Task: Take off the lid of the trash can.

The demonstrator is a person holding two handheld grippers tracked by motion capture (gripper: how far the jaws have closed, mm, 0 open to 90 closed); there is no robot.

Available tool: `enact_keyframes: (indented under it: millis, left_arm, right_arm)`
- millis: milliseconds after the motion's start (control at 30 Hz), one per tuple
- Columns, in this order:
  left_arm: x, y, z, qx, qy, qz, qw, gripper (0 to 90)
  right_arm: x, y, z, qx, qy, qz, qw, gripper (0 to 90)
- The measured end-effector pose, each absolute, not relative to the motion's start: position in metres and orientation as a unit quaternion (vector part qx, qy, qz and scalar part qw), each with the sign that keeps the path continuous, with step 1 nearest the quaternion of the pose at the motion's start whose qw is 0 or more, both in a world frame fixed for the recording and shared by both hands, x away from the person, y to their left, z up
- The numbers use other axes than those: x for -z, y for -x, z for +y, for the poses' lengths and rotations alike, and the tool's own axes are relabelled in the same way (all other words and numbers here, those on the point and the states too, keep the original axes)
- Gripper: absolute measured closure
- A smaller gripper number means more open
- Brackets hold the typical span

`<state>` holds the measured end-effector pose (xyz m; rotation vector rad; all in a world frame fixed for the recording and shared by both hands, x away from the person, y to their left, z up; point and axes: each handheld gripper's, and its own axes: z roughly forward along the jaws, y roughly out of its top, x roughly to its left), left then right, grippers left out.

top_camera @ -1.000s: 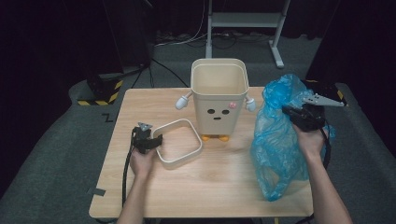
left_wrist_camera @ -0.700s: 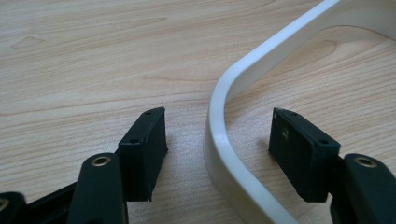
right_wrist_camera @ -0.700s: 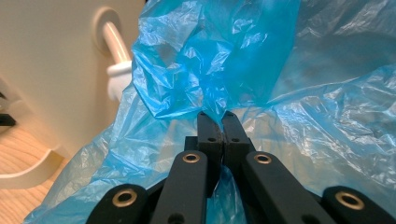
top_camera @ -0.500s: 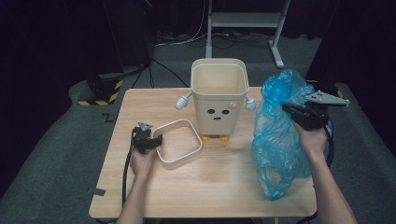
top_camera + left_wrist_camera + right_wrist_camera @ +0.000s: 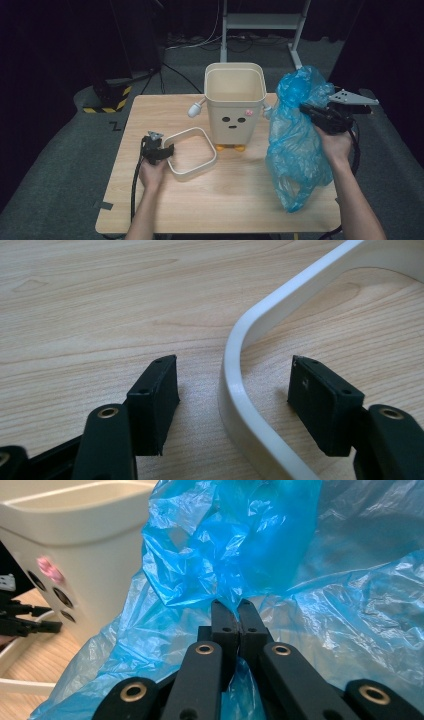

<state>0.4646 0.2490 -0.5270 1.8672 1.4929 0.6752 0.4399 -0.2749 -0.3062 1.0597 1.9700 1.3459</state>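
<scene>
Pinching a crumpled fold of the blue plastic bag (image 5: pixel 235 555) between jaws pressed tight together, right gripper (image 5: pixel 238 611) held up at the table's right side, beside the cream bin (image 5: pixel 234 102); bag (image 5: pixel 297 140) hanging from that pinch, lower end draped down to the wooden table (image 5: pixel 220 200) near its right front corner, upper part bunched close to the bin's right wall

Straddling one rounded corner of the white square ring (image 5: pixel 250 390), left gripper (image 5: pixel 235 395) low on the tabletop, jaws spread, one pad on each side of the rim and neither pad touching it

Lying flat on the table, ring (image 5: pixel 192 152) just left of the bin's orange feet, left gripper (image 5: pixel 157 150) at its near-left corner

Standing upright at the table's back middle, bin open-topped, painted face toward the person, small pink mark on its front
</scene>
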Motion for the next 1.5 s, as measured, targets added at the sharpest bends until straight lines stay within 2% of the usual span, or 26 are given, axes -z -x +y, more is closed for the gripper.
enact_keyframes:
  millis: [333,1500]
  left_arm:
    - [0.527,-0.465,0.249,-0.258,-0.711,0.569,0.322,37.0]
    - [0.527,-0.465,0.248,-0.259,-0.710,0.570,0.323,37.3]
  right_arm:
    - [0.283,-0.444,-0.258,-0.504,-0.363,0.736,0.269,89.4]
    - [0.236,-0.467,-0.184,-0.544,-0.275,0.757,0.236,89.4]
